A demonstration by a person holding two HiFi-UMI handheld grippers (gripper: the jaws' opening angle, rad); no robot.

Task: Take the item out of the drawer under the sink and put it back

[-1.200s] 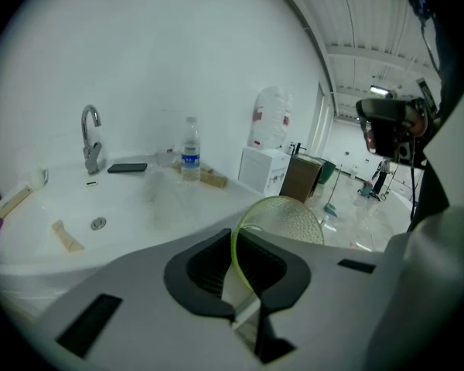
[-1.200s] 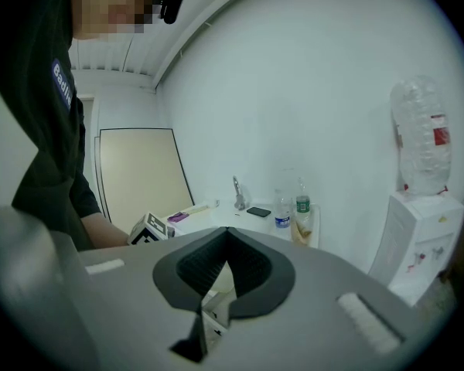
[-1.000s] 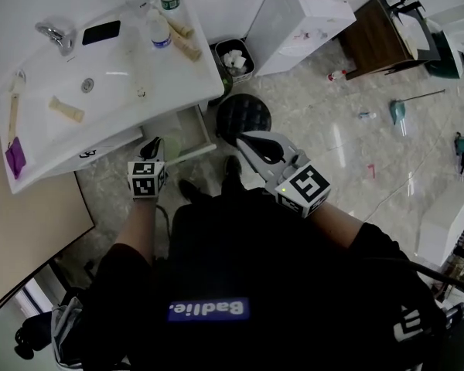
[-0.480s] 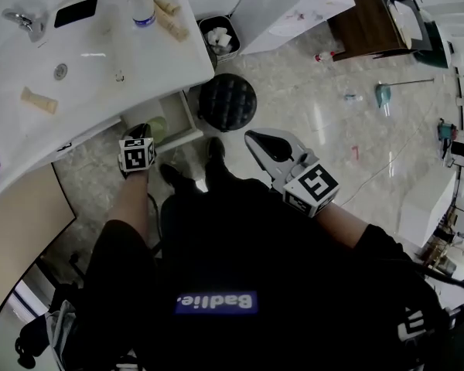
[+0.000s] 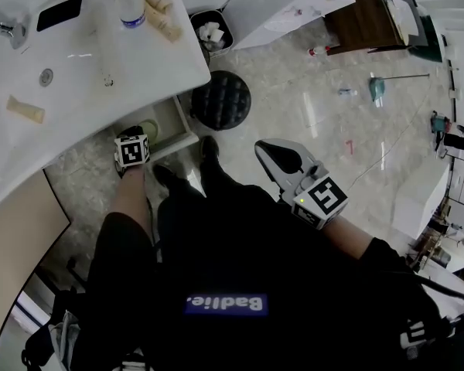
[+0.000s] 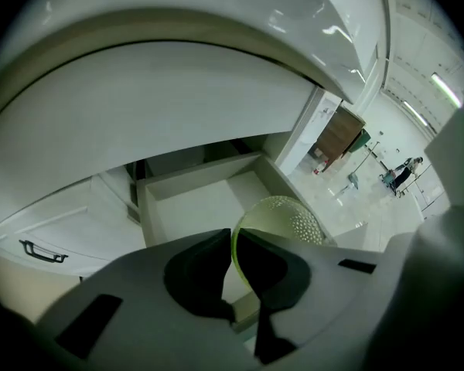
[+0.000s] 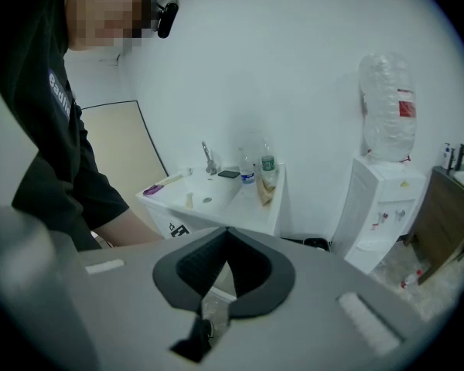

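Note:
A translucent green bowl with a dotted wall hangs over the open white drawer under the sink. My left gripper is shut on the bowl's rim, one pad on each side of the thin edge. In the head view the left gripper points steeply down at the drawer, with the green bowl just past its tip. My right gripper is held out over the floor to the right, away from the drawer. Seen in its own view, the right gripper is shut on nothing.
The white sink counter overhangs the drawer and carries a phone and bottles. A black round stool stands right beside the drawer. Behind it are a waste bin and a white water dispenser.
My left gripper has sunk with the bowl from beside the counter edge down to the open drawer. The right gripper has dropped a little. The head view has shifted.

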